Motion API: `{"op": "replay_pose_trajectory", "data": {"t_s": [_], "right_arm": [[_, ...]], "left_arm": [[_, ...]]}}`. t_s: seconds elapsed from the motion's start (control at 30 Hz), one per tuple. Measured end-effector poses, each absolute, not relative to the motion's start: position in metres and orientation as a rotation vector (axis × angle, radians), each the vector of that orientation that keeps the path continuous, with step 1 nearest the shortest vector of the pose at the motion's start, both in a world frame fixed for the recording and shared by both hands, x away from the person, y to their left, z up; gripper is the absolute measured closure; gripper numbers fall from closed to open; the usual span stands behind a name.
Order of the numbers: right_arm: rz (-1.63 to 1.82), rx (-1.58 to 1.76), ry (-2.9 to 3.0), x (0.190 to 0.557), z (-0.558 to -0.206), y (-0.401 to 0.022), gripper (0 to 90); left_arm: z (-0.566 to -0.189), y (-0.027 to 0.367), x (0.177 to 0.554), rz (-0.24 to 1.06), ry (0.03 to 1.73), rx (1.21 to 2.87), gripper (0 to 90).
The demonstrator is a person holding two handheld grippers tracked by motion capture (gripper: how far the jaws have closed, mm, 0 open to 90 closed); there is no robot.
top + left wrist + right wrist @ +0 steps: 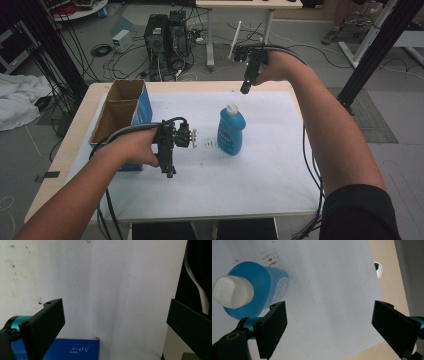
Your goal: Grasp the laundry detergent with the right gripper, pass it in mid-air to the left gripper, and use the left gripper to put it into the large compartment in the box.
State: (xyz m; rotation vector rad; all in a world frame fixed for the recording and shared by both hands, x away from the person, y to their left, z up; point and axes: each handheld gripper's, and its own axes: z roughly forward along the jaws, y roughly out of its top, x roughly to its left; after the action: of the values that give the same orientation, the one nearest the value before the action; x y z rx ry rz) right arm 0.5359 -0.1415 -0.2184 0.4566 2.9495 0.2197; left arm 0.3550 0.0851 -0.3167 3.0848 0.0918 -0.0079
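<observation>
A blue liquid bottle (231,132) with a white cap (232,108) stands upright near the middle of the white sheet (260,165). In the right gripper view the bottle (268,287) shows from above at upper left, beyond the left jaw. My right gripper (245,89) hovers over the table's far edge, behind the bottle; its jaws (332,315) stand open with nothing between them. My left gripper (168,172) is held left of the bottle, next to the box, and its jaws (116,312) are open over bare sheet.
An open cardboard box with blue sides (122,112) stands at the table's left; its blue face (72,350) shows low in the left gripper view. A cable hole (378,268) sits in the wooden tabletop (80,120). Computer towers (165,35) and cables lie on the floor behind.
</observation>
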Motion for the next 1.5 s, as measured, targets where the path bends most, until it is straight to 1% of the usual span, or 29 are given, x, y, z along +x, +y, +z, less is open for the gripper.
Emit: {"op": "replay_pose_trajectory", "data": {"t_s": [0.27,0.67,0.87,1.0,1.1,1.23,1.33,1.37,1.43,1.47,1.5], "right_arm": [[0.27,0.506,2.932,0.536,-0.226,-0.152,12.3],[0.768,0.656,2.816,0.526,-0.23,-0.18,12.3],[0.867,0.717,2.769,0.516,-0.239,-0.197,12.3],[0.932,0.748,2.728,0.506,-0.249,-0.214,12.2],[1.066,0.81,2.676,0.492,-0.258,-0.236,12.2],[1.145,0.837,2.618,0.473,-0.272,-0.255,12.2],[1.169,0.839,2.596,0.461,-0.281,-0.262,12.2],[1.196,0.846,2.584,0.447,-0.292,-0.267,12.2],[1.211,0.843,2.582,0.44,-0.297,-0.268,12.2],[1.238,0.822,2.567,0.427,-0.308,-0.268,12.2],[1.238,0.822,2.567,0.427,-0.308,-0.268,12.2]], "left_arm": [[-0.318,0.084,0.356,-0.009,0.082,3.078,1.7],[-0.321,0.084,0.352,-0.003,0.075,3.068,1.7],[-0.32,0.085,0.351,-0.002,0.065,3.065,1.6],[-0.319,0.085,0.35,-0.003,0.059,3.062,1.7],[-0.317,0.086,0.349,0.005,0.05,3.05,1.7],[-0.317,0.086,0.347,0.006,0.04,3.05,1.7],[-0.317,0.086,0.347,0.007,0.031,3.051,1.6],[-0.316,0.088,0.346,0.013,0.033,3.045,1.7],[-0.315,0.088,0.346,0.018,0.031,3.043,1.7],[-0.314,0.09,0.346,0.017,0.029,3.041,1.7],[-0.314,0.09,0.346,0.017,0.029,3.041,1.7]]}}
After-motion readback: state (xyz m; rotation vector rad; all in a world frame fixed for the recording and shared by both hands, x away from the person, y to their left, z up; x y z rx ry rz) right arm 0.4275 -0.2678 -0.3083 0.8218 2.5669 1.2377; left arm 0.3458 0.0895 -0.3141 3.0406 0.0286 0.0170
